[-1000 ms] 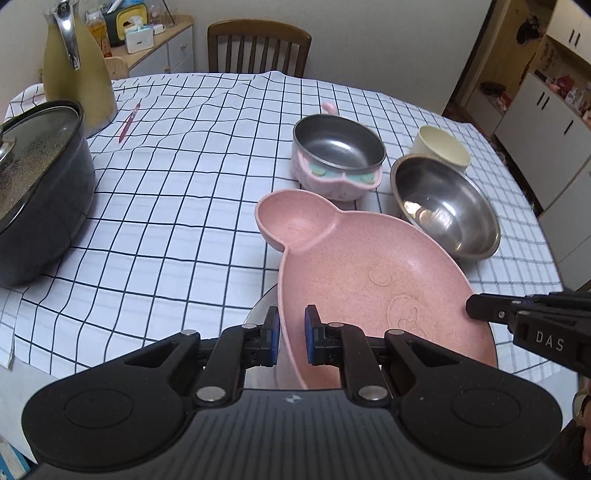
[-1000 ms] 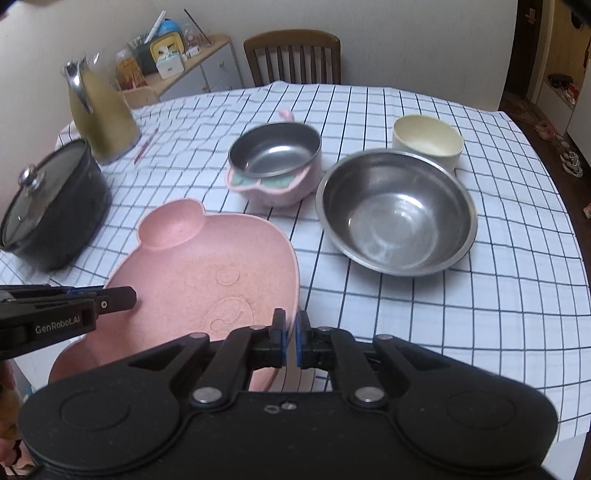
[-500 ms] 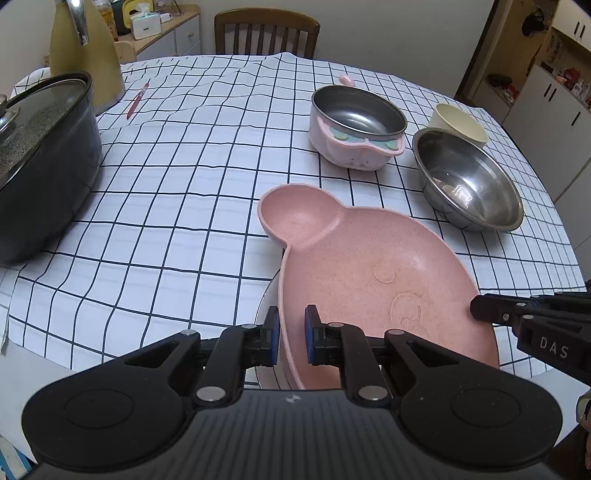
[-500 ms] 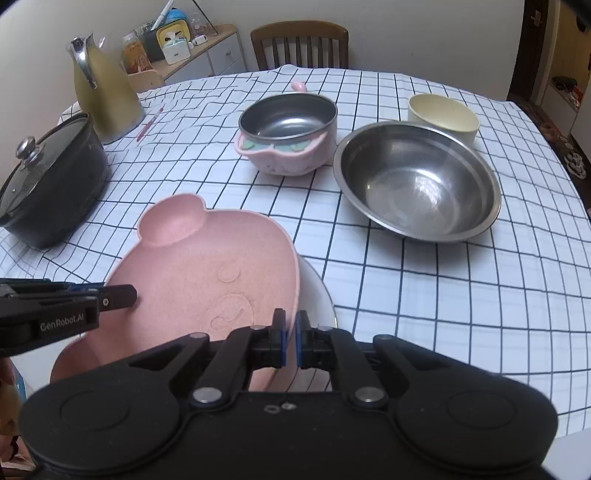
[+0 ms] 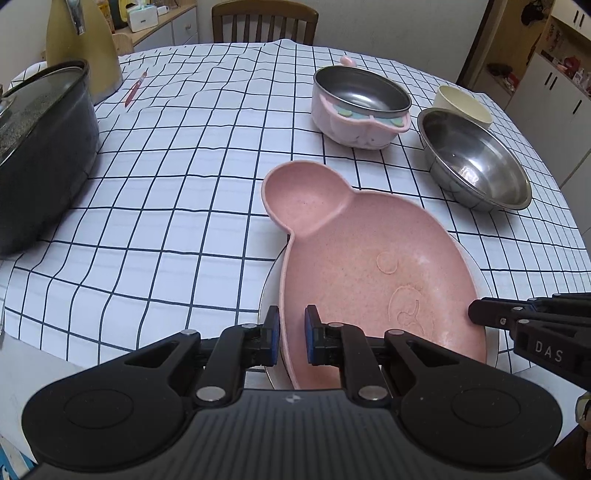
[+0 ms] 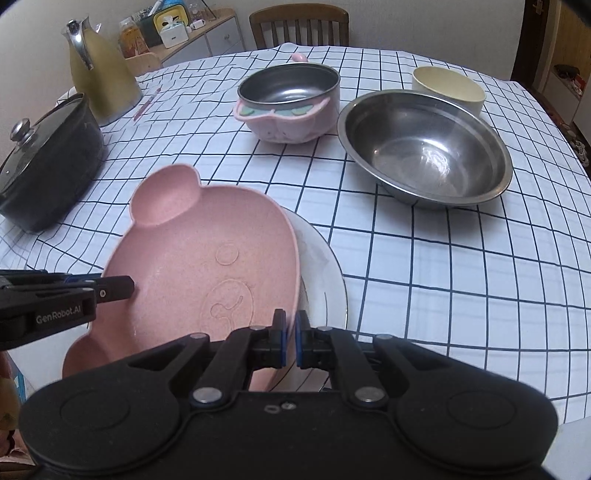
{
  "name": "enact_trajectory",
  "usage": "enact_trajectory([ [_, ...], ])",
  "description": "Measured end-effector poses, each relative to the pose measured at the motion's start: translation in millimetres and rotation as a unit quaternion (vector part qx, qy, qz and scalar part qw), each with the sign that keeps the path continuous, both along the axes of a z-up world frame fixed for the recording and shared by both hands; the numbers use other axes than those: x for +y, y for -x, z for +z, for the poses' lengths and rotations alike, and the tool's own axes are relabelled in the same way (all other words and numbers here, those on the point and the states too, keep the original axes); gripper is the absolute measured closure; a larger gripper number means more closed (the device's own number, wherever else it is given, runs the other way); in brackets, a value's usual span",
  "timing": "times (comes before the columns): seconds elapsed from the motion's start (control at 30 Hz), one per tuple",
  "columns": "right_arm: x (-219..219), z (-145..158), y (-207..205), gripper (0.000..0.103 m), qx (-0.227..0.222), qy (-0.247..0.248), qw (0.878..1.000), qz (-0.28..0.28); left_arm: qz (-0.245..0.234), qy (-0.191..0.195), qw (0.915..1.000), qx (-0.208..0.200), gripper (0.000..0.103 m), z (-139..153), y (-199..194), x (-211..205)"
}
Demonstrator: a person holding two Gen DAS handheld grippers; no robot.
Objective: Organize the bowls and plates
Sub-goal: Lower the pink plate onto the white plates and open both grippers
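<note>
A pink bear-shaped plate (image 5: 369, 266) with a round ear compartment sits over a white plate (image 6: 321, 269) near the table's front edge. I cannot tell whether it touches the white plate. My left gripper (image 5: 291, 332) is shut on the pink plate's left rim, which stands between its blue pads. My right gripper (image 6: 290, 339) is shut on the opposite rim. Each gripper also shows in the other wrist view, the right gripper (image 5: 480, 314) and the left gripper (image 6: 125, 288). Only slivers of the white plate (image 5: 271, 295) show in the left wrist view.
A wide steel bowl (image 6: 424, 147), a pink-shelled steel bowl (image 6: 291, 99) and a cream cup (image 6: 448, 86) stand farther back. At the left are a black lidded pot (image 6: 48, 166), a yellow jug (image 6: 99, 74) and a red pen (image 5: 135, 88). A wooden chair (image 6: 299, 26) stands behind the checked tablecloth (image 5: 184, 184).
Both grippers have come down with the pink plate between them. It now sits lower over the white plate, and the bowls behind look farther up the picture.
</note>
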State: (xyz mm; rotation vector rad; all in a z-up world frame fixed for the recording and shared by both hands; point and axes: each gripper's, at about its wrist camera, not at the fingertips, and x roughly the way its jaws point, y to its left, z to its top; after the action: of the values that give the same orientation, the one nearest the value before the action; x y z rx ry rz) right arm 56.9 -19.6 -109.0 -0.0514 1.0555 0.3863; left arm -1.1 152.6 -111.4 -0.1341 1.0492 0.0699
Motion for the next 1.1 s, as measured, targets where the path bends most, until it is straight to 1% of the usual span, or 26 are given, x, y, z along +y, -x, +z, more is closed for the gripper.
enact_trajectory([
  [0.13, 0.0, -4.1, -1.4, 0.097, 0.001, 0.000, 1.000, -0.003, -0.008, -0.010, 0.9999, -0.001, 0.090, 0.0, -2.5, -2.3],
  [0.3, 3.0, -4.7, -2.8, 0.095, -0.006, 0.001, 1.000, -0.001, -0.010, -0.009, 0.9999, 0.007, 0.090, -2.3, -8.0, -1.1],
  [0.47, 2.6, -6.2, -5.9, 0.086, 0.004, -0.004, 1.000, -0.004, -0.016, -0.011, 0.9998, 0.006, 0.090, -2.8, -10.1, -3.8],
  [0.63, 0.3, -4.9, -7.3, 0.082, 0.010, -0.012, 1.000, -0.008, -0.013, -0.001, 0.9999, 0.008, 0.090, -2.5, -12.1, 0.7],
  [0.7, -1.5, -3.8, -7.1, 0.077, 0.009, -0.014, 1.000, -0.008, -0.011, 0.005, 0.9999, 0.010, 0.090, -2.3, -12.9, 2.8],
  [0.73, -2.7, -3.1, -7.2, 0.073, 0.010, -0.017, 1.000, -0.008, -0.011, 0.008, 0.9999, 0.010, 0.090, -2.1, -12.9, 3.5],
  [0.8, -3.5, -1.6, -6.6, 0.072, 0.010, -0.019, 1.000, -0.006, -0.011, 0.009, 0.9999, 0.007, 0.089, -1.1, -12.2, 3.7],
  [0.9, -4.1, 1.4, -5.5, 0.071, 0.008, -0.020, 1.000, -0.002, -0.013, 0.009, 0.9999, 0.006, 0.080, 0.6, -12.3, 2.3],
  [0.97, -4.7, 3.3, -4.9, 0.069, 0.008, -0.023, 1.000, 0.001, -0.011, 0.008, 0.9999, -0.001, 0.070, 3.5, -10.9, 2.1],
  [1.0, -4.9, 4.6, -4.5, 0.068, 0.008, -0.024, 1.000, 0.002, -0.012, 0.007, 0.9999, -0.005, 0.067, 5.2, -10.0, 1.9],
  [1.07, -5.3, 7.4, -3.4, 0.066, 0.007, -0.026, 1.000, 0.006, -0.012, 0.007, 0.9998, -0.014, 0.058, 9.3, -8.1, 1.4],
  [1.1, -5.6, 8.9, -3.1, 0.066, 0.005, -0.027, 1.000, 0.008, -0.012, 0.008, 0.9997, -0.017, 0.056, 11.4, -8.0, 1.6],
])
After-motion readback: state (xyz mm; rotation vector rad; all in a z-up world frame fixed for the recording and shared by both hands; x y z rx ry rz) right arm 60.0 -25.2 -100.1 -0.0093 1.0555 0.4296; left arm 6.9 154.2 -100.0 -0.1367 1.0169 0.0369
